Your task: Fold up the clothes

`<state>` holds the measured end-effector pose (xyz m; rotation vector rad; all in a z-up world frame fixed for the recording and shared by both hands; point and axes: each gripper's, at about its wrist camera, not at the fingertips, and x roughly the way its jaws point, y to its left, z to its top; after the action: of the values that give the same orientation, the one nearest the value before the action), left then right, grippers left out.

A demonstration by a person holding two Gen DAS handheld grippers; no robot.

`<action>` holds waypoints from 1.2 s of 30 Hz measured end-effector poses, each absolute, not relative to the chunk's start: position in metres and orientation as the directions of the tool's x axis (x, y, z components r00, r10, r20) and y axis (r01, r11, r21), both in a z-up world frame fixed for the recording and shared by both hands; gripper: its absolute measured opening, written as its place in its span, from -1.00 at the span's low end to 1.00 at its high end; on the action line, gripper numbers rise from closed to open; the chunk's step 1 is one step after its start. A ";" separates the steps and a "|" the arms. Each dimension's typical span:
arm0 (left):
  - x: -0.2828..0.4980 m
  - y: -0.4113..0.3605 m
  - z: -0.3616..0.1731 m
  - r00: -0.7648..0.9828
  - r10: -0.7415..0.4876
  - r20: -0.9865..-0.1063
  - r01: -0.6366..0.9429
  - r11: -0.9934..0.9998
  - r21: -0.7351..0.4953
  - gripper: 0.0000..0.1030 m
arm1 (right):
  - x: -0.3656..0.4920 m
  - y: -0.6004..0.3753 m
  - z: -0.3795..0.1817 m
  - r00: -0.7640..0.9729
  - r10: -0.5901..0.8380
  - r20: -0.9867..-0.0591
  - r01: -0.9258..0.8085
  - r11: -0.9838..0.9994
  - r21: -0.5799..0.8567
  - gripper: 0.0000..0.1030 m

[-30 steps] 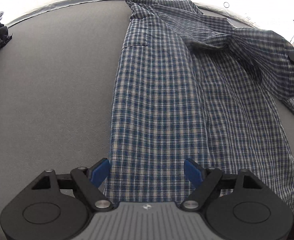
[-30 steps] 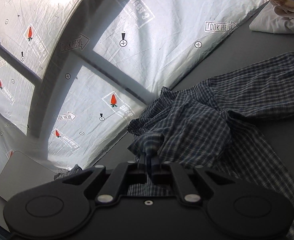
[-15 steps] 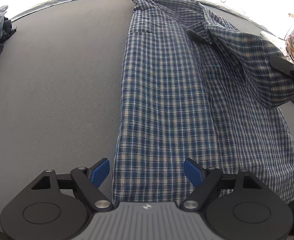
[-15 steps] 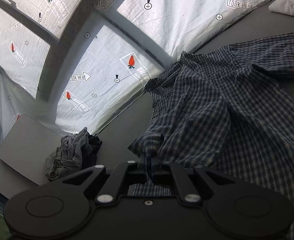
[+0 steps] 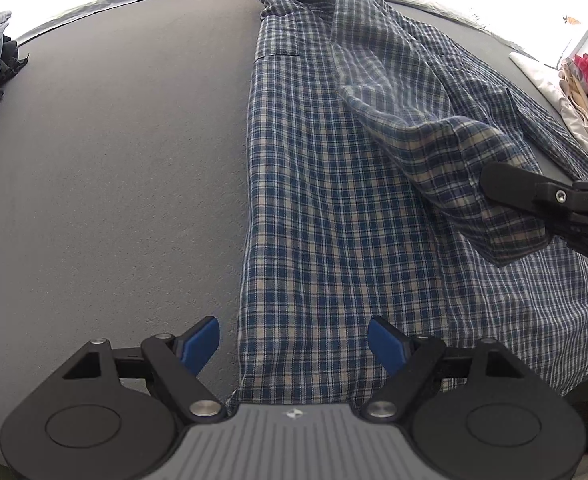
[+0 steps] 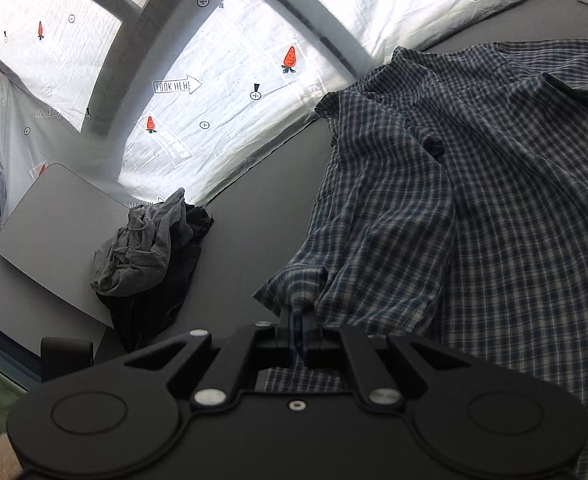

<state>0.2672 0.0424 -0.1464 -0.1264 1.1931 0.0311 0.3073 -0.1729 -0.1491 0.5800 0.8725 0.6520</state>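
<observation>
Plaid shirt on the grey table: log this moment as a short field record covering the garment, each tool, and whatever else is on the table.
garment: plaid shirt, spread on the grey table, left side already folded in
right tool: shut on the shirt's sleeve cuff, held over the shirt body
left tool: open, above the shirt's near hem, gripping nothing
other items: crumpled dark clothes at the table's far edge; stacked folded laundry

left claw [image 5: 294, 340]: jaws spread, pointing steeply down | right claw [image 6: 301, 316]: clamped tight
</observation>
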 end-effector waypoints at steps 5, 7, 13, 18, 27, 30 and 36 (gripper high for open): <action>0.256 0.050 -0.148 0.368 -0.046 -0.929 -0.095 0.992 -0.087 0.59 | 0.298 -0.163 -0.155 0.445 0.728 -0.521 -0.286 0.667 0.688 -0.92; 0.253 0.051 -0.147 0.365 -0.048 -0.930 -0.098 0.991 -0.090 0.59 | 0.294 -0.160 -0.159 0.434 0.728 -0.531 -0.283 0.670 0.686 -0.92; 0.248 0.052 -0.149 0.354 -0.052 -0.934 -0.105 0.990 -0.095 0.59 | 0.289 -0.152 -0.170 0.395 0.711 -0.581 -0.252 0.692 0.676 -0.91; 0.251 0.055 -0.150 0.350 -0.053 -0.935 -0.112 0.989 -0.098 0.59 | 0.285 -0.150 -0.177 0.366 0.713 -0.598 -0.222 0.691 0.688 -0.78; 0.245 0.062 -0.147 0.355 -0.054 -0.933 -0.116 0.988 -0.101 0.60 | 0.284 -0.162 -0.173 0.413 0.789 -0.455 -0.175 0.559 0.810 -0.41; 0.243 0.064 -0.146 0.354 -0.052 -0.934 -0.119 0.988 -0.100 0.60 | 0.286 -0.164 -0.177 0.433 0.768 -0.472 -0.136 0.573 0.808 -0.43; 0.244 0.066 -0.144 0.357 -0.043 -0.933 -0.132 0.987 -0.096 0.60 | 0.292 -0.144 -0.212 0.291 0.652 -0.700 -0.073 0.745 0.664 -0.63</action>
<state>0.2442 0.0660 -0.1442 -0.1643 1.2059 0.0573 0.2923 -0.1443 -0.2119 0.5785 1.1884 0.5211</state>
